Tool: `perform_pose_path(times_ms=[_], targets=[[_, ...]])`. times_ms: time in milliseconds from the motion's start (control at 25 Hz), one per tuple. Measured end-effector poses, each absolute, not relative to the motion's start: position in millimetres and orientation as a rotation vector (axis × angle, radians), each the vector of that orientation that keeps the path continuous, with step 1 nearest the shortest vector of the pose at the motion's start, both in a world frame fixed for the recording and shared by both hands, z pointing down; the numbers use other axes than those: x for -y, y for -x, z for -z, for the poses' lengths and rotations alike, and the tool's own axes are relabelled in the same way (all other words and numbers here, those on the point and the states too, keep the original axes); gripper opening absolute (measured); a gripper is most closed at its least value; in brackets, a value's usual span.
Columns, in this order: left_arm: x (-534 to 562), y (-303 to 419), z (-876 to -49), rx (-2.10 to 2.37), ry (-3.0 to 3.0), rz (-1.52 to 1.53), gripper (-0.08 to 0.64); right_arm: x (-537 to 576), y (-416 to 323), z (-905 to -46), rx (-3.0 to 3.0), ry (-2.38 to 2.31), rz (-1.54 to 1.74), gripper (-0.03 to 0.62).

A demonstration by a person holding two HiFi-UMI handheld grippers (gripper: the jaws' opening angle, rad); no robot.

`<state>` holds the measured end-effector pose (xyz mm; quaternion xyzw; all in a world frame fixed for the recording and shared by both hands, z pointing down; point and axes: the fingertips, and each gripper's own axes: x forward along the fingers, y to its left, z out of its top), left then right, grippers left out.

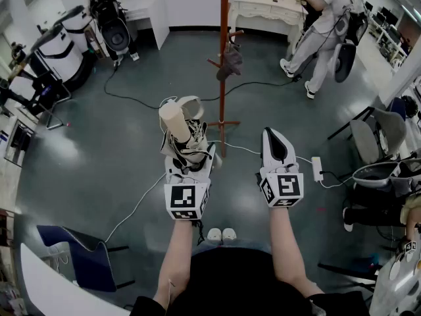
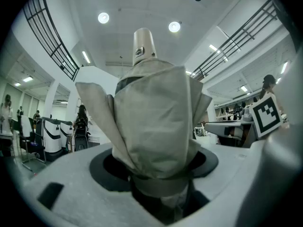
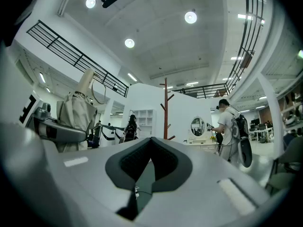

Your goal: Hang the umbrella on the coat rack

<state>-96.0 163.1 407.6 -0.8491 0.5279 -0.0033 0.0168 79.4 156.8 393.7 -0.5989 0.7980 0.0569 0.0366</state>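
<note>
We are clamping the umbrella (image 1: 179, 127) upright in the left hand-held gripper (image 1: 188, 158), ready for the coat rack (image 1: 223, 64); the right hand-held gripper (image 1: 275, 143) seems closed, empty.

Umbrella (image 2: 156, 117) canopy: beige cloth, matt, creased and folded.
Handle (image 2: 143, 44): cream, smooth, looks like plastic, faint sheen.
Rack (image 1: 223, 45): red-brown wood, smooth finish.
Left gripper (image 2: 156, 174) shell: pale grey plastic, matt.
Right gripper (image 3: 151, 145) shell: pale grey plastic, matt.
Pads (image 3: 128, 162): black, matt, finely textured.
Floor (image 1: 118, 150): grey-green, smooth, dull sheen.
</note>
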Motion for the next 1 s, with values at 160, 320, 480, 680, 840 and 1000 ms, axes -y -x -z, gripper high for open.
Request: perform_pose_path(times_ms=[160, 320, 480, 680, 840, 1000], targets=[[-158.8, 94.0, -403.9, -1.642, 2.641, 0.007, 0.304, -152.1, -81.9, -390.8, -2.452, 1.84, -0.172, 0.006], [-158.4, 91.8, -406.5, -1.64, 2.645, 0.016, 0.304, -151.2, -81.9, -390.9, -2.457, 1.836, -0.176, 0.005], [-158.5, 89.1, -408.0, -1.643, 2.648, 0.009, 0.304, -151.5, -83.5, -391.9, -2.46, 1.831, -0.174, 0.006], [-157.4, 93.1, -407.4, -1.645, 2.65, 0.004, 0.304, -152.1, -81.2, -390.8, -2.449, 1.813, -0.175, 0.006], [-158.6, 98.3, -407.3, -1.649, 2.652, 0.004, 0.304, -155.0, -78.6, -389.6, -2.444, 1.821, -0.191, 0.003], [-158.4, 107.5, -407.9, -1.659, 2.657, -0.005, 0.304, -155.6, -76.5, -391.0, -2.432, 1.842, -0.171, 0.003]])
